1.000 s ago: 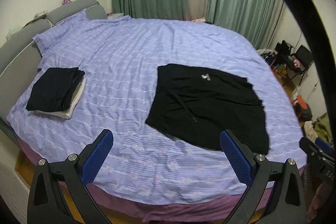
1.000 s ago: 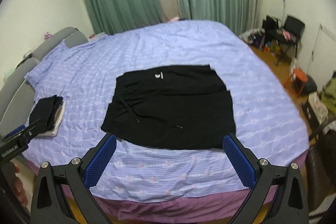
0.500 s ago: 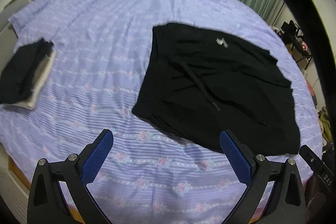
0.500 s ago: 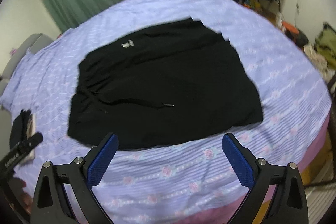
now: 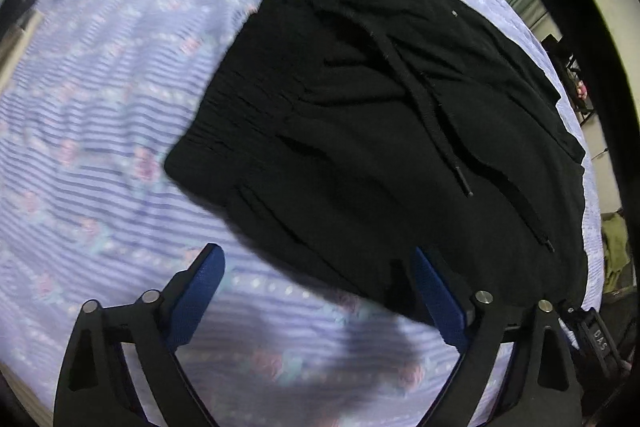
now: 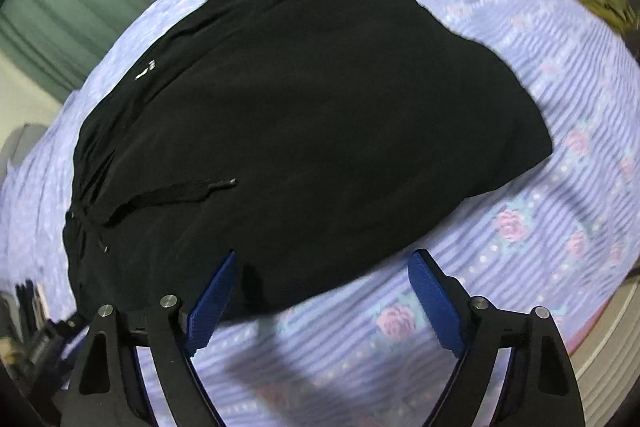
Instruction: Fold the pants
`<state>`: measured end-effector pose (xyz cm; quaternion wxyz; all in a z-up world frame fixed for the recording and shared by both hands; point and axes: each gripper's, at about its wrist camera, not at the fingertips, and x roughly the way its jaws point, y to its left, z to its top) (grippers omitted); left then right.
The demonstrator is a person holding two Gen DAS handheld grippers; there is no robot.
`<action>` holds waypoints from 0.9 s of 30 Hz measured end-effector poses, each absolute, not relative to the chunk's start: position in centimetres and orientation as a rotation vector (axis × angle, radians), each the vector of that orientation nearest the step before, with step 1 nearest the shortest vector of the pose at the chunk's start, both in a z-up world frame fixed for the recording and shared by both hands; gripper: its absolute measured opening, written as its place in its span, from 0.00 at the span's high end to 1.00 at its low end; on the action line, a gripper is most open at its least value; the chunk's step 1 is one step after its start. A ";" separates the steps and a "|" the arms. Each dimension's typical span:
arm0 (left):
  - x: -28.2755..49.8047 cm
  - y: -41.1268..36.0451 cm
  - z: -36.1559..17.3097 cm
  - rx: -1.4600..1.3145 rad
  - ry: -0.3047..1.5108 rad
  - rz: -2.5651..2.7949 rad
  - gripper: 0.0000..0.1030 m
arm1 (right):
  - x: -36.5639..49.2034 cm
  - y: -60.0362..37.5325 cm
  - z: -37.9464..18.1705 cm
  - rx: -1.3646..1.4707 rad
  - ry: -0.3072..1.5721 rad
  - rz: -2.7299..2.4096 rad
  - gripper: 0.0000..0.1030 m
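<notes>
One pair of black pants (image 5: 380,115) lies spread flat on the bed (image 5: 100,107), over its lilac striped, rose-printed cover. The left wrist view shows the gathered waistband (image 5: 240,99) and one drawstring (image 5: 424,107) running across the front; the right wrist view instead shows the hem end and a small white logo (image 6: 145,70). Two claws are in play. The left claw (image 5: 316,267) points down over the near waistband corner, its blue pads apart and closing, with the pants' edge between them but not pinched. The right claw (image 6: 322,269) stands likewise over the near edge toward the hem, pads apart and closing, cloth between them unpinched.
</notes>
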<state>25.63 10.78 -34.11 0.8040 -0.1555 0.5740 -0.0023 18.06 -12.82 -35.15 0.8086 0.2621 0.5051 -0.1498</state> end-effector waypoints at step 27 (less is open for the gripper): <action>24.8 15.5 -24.9 -0.311 1.202 -0.061 0.94 | 16.5 -10.1 -22.4 0.420 1.014 -0.397 0.96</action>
